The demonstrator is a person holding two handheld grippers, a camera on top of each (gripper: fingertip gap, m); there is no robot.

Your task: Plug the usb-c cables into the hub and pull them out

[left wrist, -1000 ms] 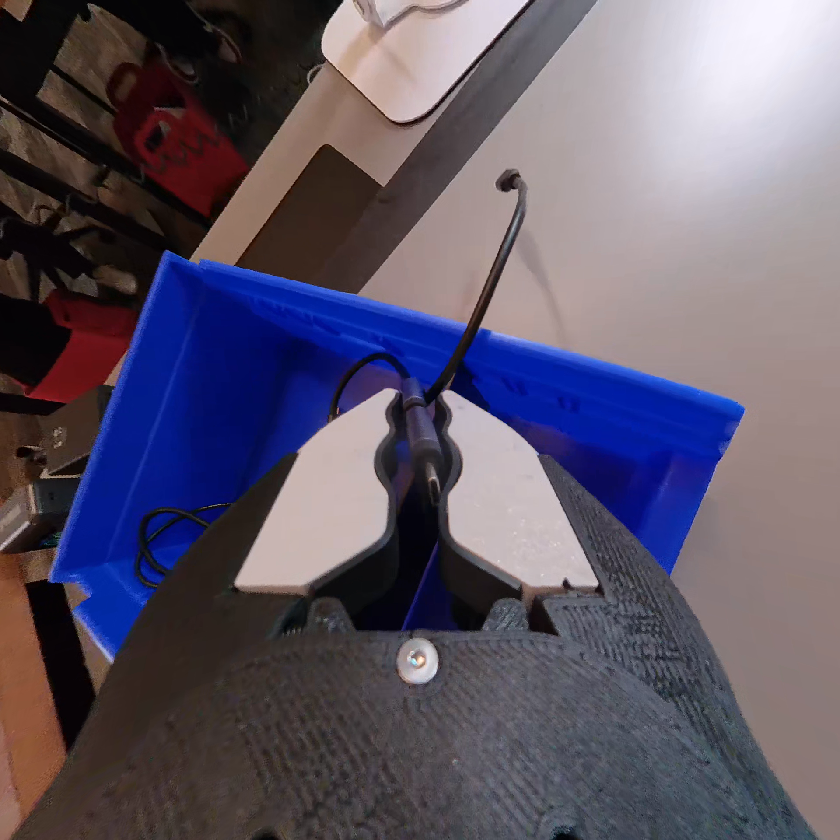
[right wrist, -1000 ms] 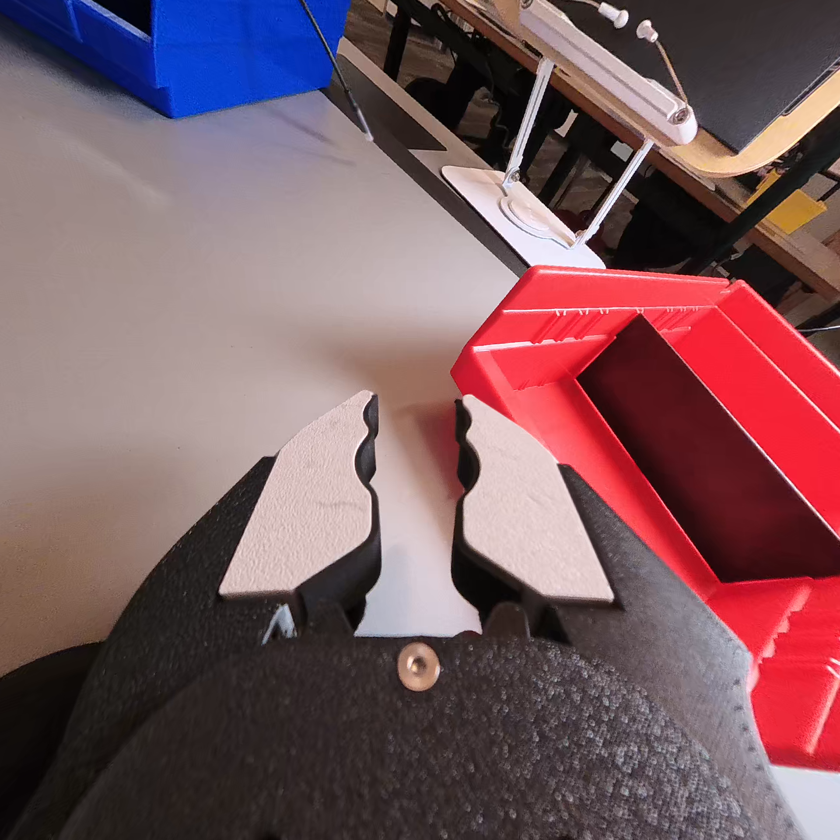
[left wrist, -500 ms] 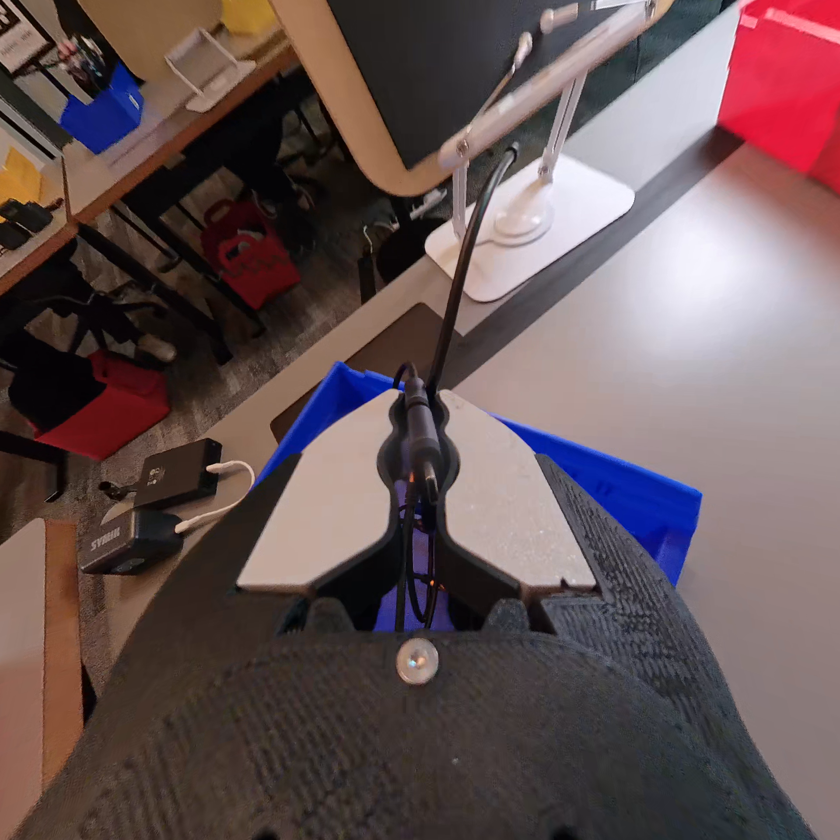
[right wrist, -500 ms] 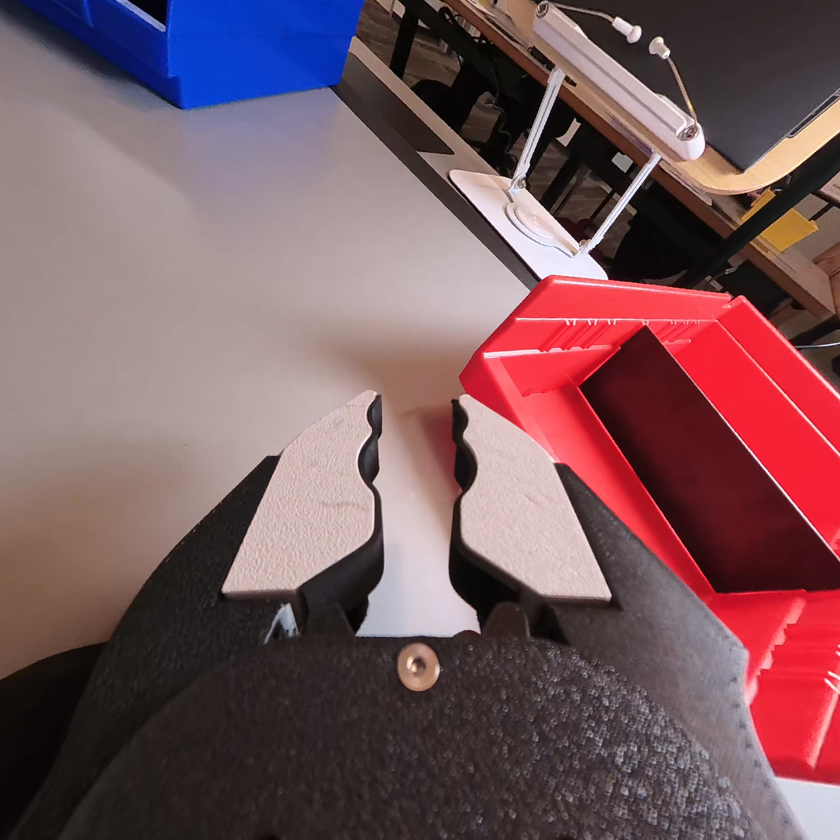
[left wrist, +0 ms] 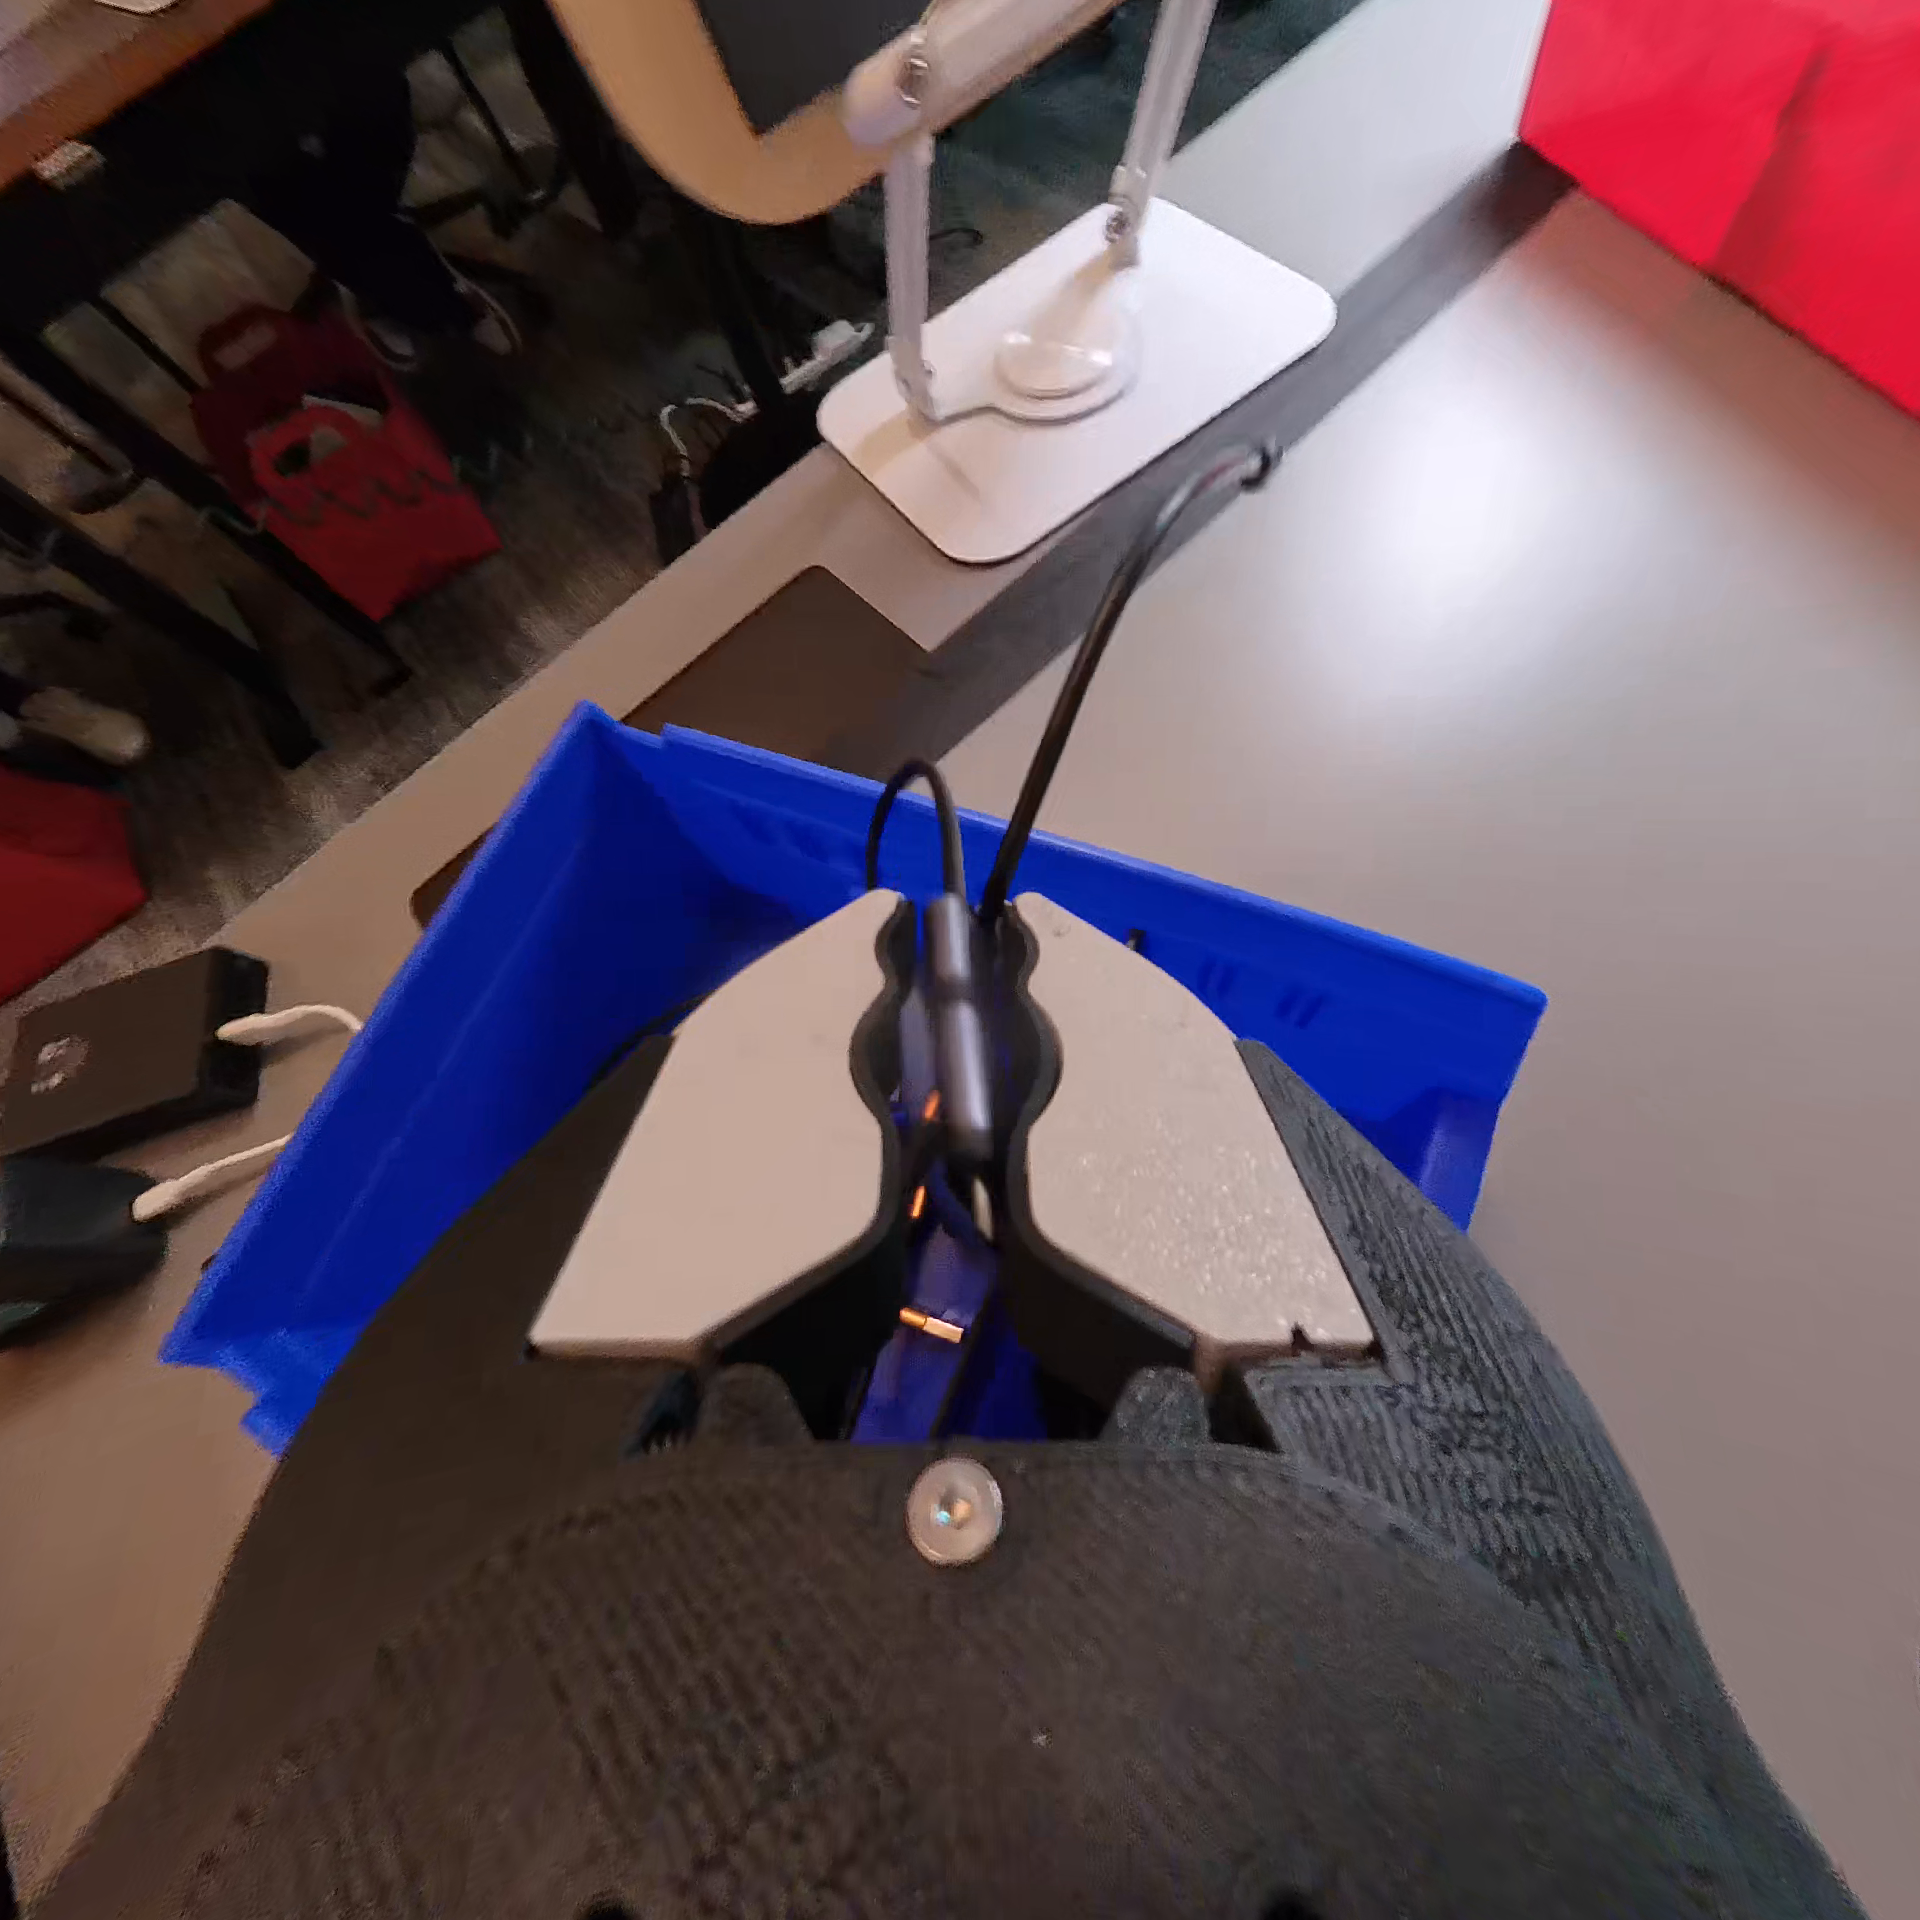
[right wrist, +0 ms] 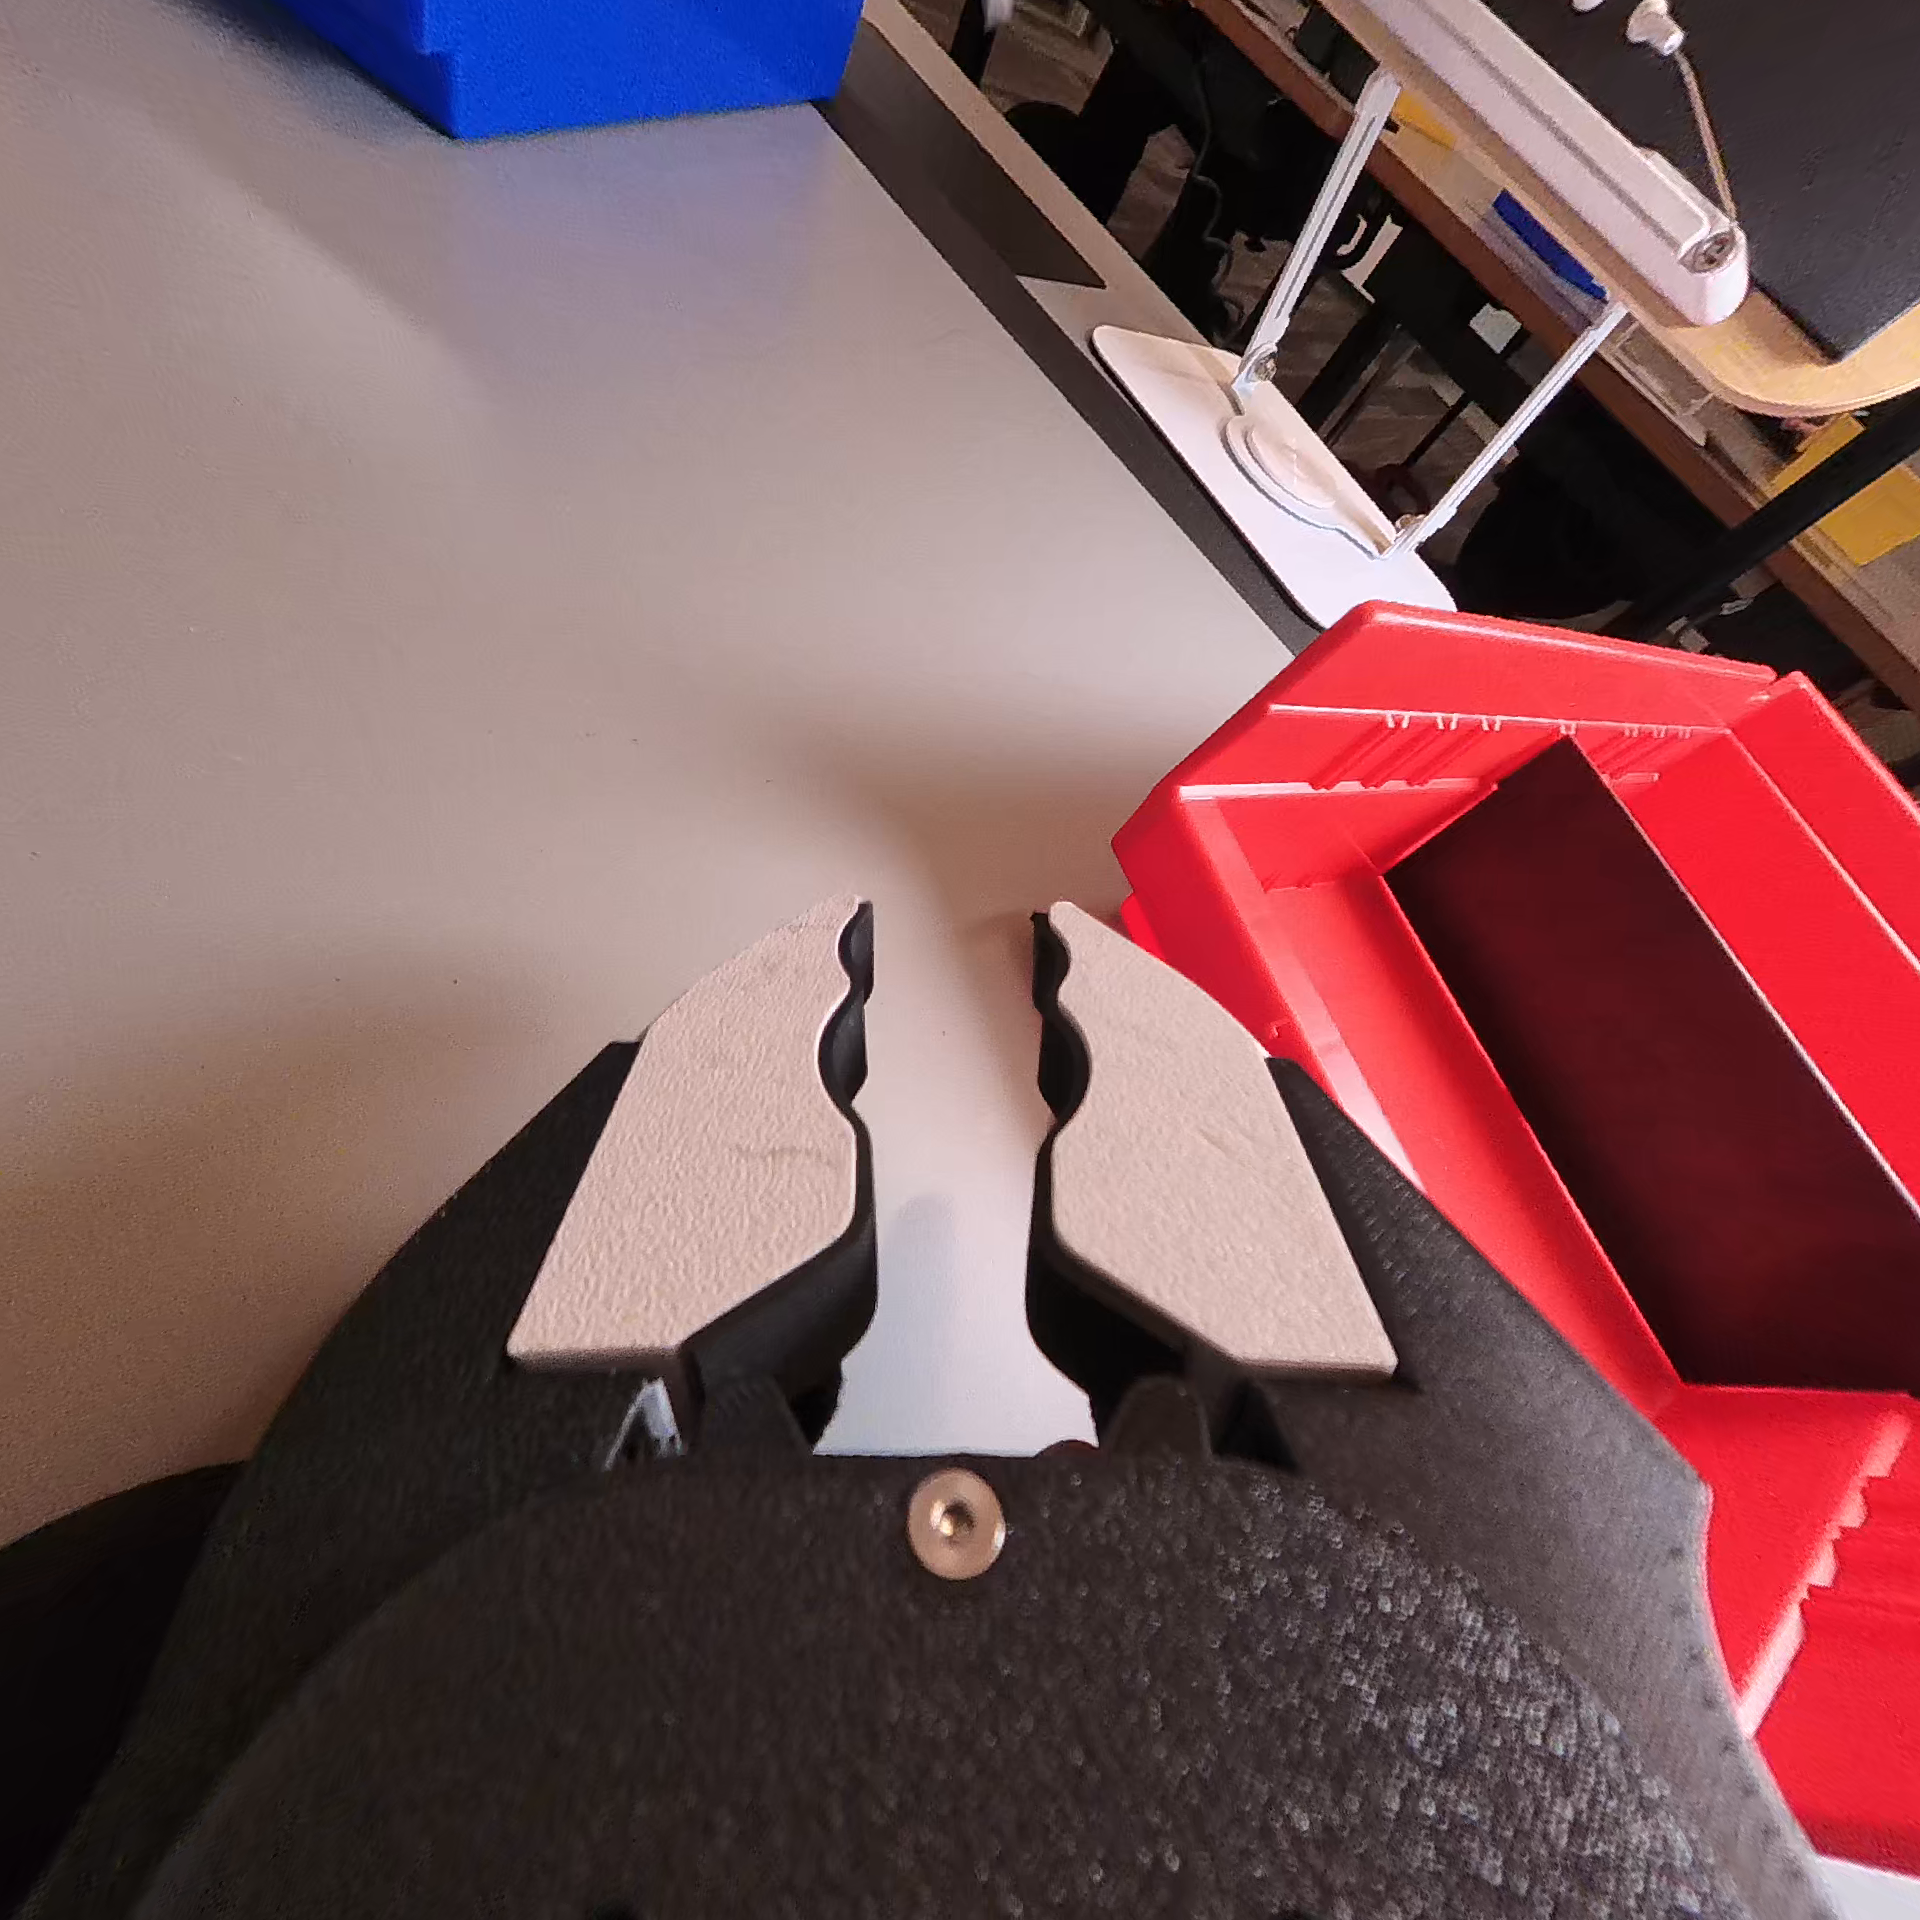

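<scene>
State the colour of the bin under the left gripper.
Bright blue plastic bin, best in the left wrist view.

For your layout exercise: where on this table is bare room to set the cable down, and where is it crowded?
Free: the grey tabletop between the blue bin and red bin. Crowded: inside the blue bin with cables, and the far edge by the lamp base.
</scene>
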